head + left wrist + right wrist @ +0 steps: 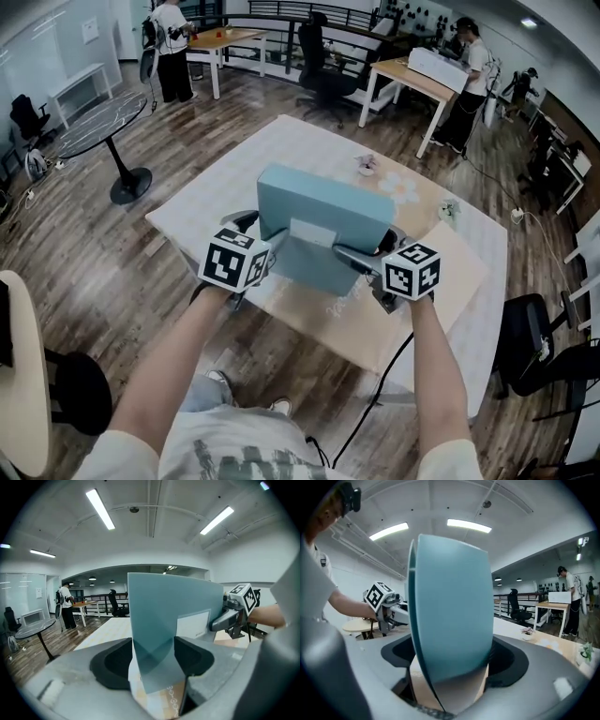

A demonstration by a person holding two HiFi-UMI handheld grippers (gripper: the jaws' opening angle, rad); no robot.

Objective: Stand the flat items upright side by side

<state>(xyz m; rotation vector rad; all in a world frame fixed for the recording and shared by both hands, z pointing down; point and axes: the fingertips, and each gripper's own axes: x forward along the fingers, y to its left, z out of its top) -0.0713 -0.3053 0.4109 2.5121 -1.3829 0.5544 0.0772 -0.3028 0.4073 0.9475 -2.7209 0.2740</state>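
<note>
Item: teal box (pixel 323 220), flat, white label on near face
Location: up on a long edge btwn both claws, over tan board (pixel 441 281) at near side of table (pixel 281 141); can't tell whether lower edge rests on the board
L claw (pixel 153 660): clamped on box's left end, pads on both faces
R claw (pixel 452 660): jaws at full spread round right end, pads seem not to press; counts as loose
Step in hand (est.): settle box upright
Handling notes: L does the holding, so hold level & firm; get lower edge flat on board before letting go; back R straight off the end, no sideways nudge, since a tall thin box prob. tips easily; leave room alongside for next item
</note>
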